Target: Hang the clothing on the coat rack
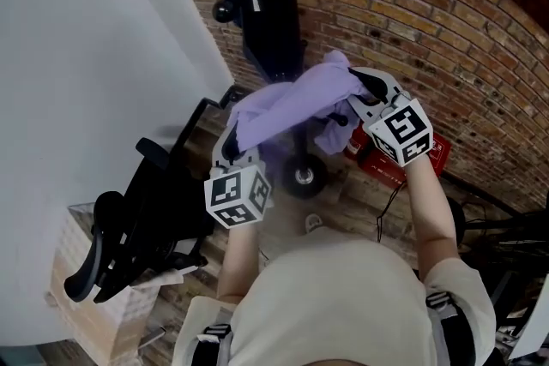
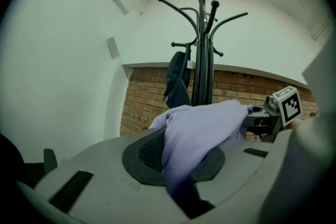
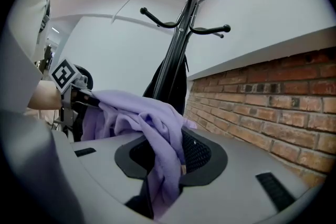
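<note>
A purple garment (image 1: 283,103) hangs stretched between my two grippers in front of the black coat rack (image 1: 270,4). My left gripper (image 1: 233,140) is shut on its left end, and the cloth bunches over the pads (image 2: 147,152) in the left gripper view. My right gripper (image 1: 358,96) holds the right end, with a thick fold of the garment (image 3: 157,128) pinched in its jaws. The coat rack (image 2: 202,60) stands straight ahead with its hooks above the garment. A dark garment (image 2: 177,78) hangs on the rack.
A brick wall (image 1: 446,21) runs behind the rack and a white wall (image 1: 77,56) stands at the left. A black office chair (image 1: 129,227) and a cardboard box (image 1: 77,304) are at the lower left. A red box (image 1: 403,163) lies on the floor at the right.
</note>
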